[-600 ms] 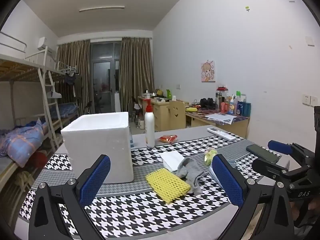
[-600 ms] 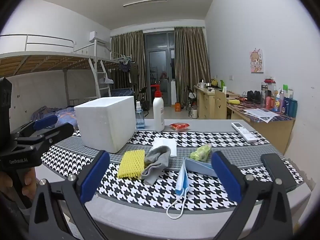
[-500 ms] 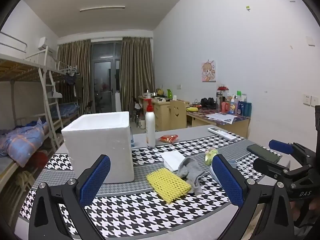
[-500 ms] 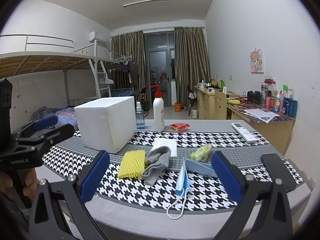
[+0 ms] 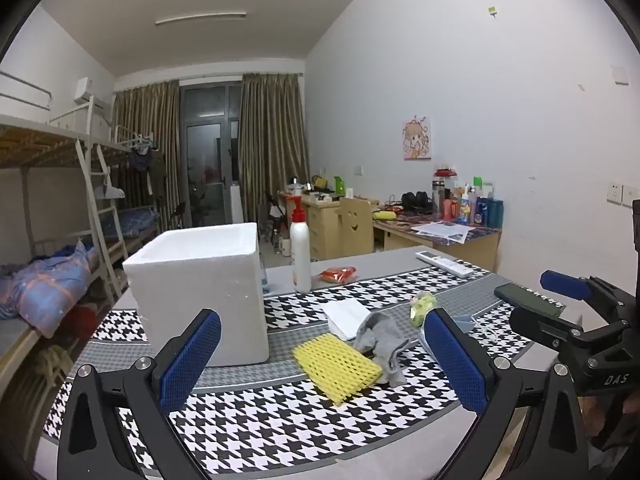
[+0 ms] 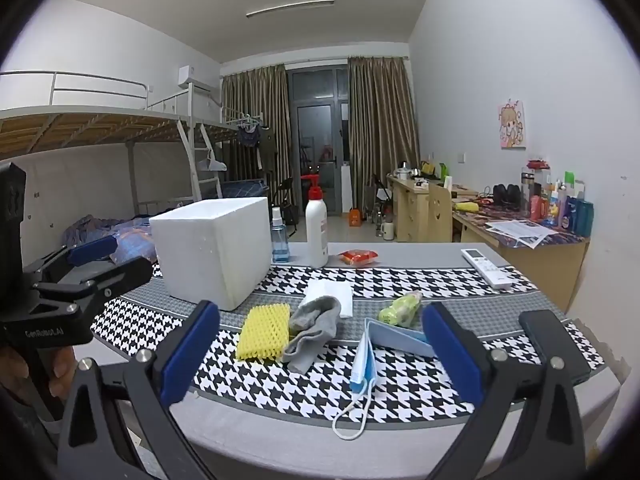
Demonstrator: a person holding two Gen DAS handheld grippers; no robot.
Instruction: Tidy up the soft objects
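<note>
Yellow foam net (image 6: 263, 332) and grey sock (image 6: 314, 330) are lying touching on the table (image 6: 400, 436), face mask (image 6: 362, 364) just right, foam box (image 6: 212, 248) behind-left. Left gripper (image 5: 320, 364) and right gripper (image 6: 320, 360) are hovering wide, gripping nothing.

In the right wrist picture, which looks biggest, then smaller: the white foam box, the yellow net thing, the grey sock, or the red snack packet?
1. White foam box, by far biggest.
2. Grey sock and yellow foam net: look about alike, so no ranking.
3. Red snack packet, smallest, though it lies farther back, which shrinks it.
</note>
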